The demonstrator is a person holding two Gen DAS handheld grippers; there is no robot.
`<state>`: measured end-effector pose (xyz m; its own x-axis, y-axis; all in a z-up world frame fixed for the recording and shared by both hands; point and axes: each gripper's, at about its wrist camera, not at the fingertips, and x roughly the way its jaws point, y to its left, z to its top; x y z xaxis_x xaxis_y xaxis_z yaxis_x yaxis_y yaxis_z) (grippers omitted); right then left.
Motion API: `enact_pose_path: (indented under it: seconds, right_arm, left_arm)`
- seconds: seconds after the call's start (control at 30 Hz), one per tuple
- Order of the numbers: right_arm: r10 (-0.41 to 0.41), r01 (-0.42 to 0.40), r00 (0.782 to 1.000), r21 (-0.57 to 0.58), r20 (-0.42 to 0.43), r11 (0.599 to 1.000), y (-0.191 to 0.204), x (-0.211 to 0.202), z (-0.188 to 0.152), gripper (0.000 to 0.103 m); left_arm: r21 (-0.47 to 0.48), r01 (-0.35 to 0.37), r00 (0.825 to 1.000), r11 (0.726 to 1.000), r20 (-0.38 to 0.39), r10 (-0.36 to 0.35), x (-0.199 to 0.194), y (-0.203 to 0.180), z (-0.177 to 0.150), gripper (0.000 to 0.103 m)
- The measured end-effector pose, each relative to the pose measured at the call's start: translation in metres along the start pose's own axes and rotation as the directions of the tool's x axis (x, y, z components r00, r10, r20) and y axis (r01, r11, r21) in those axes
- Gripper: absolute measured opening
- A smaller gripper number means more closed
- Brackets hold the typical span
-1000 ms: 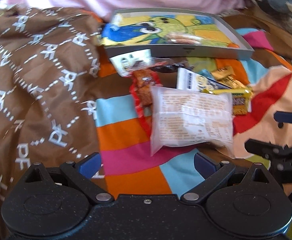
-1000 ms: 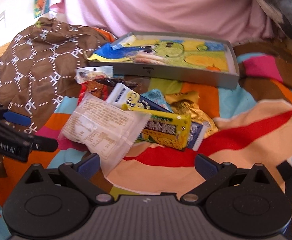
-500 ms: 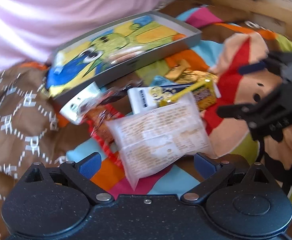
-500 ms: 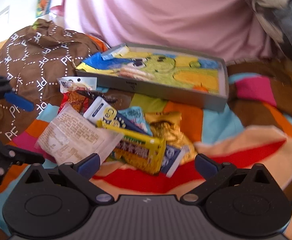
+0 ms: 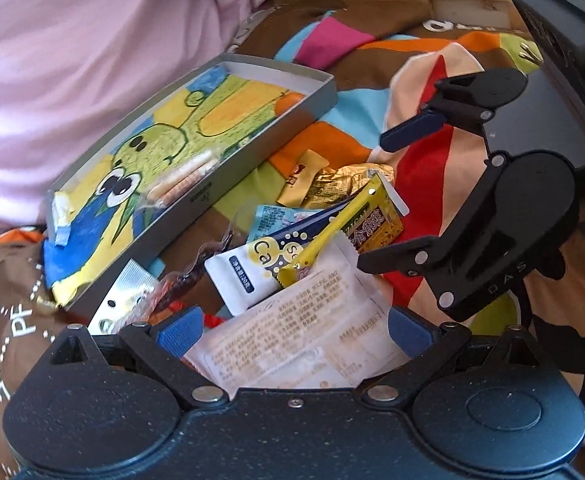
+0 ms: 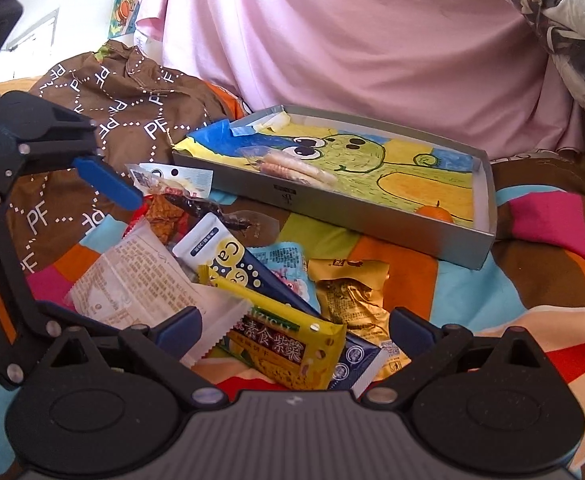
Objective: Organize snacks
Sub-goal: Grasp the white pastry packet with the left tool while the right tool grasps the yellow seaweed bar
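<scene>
A pile of snack packets lies on a colourful blanket. My left gripper (image 5: pixel 294 330) is open, its blue pads either side of a white translucent packet (image 5: pixel 300 340) without touching it. My right gripper (image 6: pixel 294 328) is open too, straddling a yellow packet (image 6: pixel 284 344) that lies on a blue-and-white packet (image 6: pixel 220 252). A gold packet (image 6: pixel 352 296) and a light blue packet (image 6: pixel 288 260) lie beside them. Behind the pile sits a grey tray (image 6: pixel 332 208) with a cartoon drawing inside. It holds a clear pack of biscuits (image 6: pixel 292 168).
A brown patterned cloth (image 6: pixel 124 112) is bunched up left of the pile. Pink fabric (image 6: pixel 352 40) hangs behind the tray. A clear packet with a white header (image 6: pixel 172 180) and a red-orange packet (image 6: pixel 160 216) lie at the tray's front left corner. Each gripper shows in the other's view.
Both grippers have moved forward into the pile. The white packet now lies between the left fingers and the yellow packet between the right fingers. The left view has swung towards the right.
</scene>
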<state>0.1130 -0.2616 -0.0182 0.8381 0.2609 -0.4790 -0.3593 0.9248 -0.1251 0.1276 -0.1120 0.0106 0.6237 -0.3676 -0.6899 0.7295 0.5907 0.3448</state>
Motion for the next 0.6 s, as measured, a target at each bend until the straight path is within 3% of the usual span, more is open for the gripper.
enact_pose_path:
  seconds: [0.33, 0.47, 0.6]
  right_arm:
    - [0.010, -0.010, 1.000, 0.029, -0.003, 1.000, -0.007, 0.006, -0.001, 0.095]
    - [0.016, -0.016, 1.000, 0.032, -0.005, 0.999, -0.006, 0.006, -0.002, 0.091]
    - [0.028, -0.028, 1.000, 0.026, -0.014, 0.999, -0.004, 0.007, -0.003, 0.084]
  left_arm:
    - [0.073, 0.049, 0.999, 0.996, -0.019, -0.048, 0.015, 0.004, 0.010, 0.099]
    - [0.044, 0.049, 0.998, 0.998, -0.034, -0.048, 0.022, 0.009, 0.010, 0.099]
    - [-0.002, 0.093, 0.993, 0.996, -0.068, -0.092, 0.028, 0.014, 0.005, 0.099]
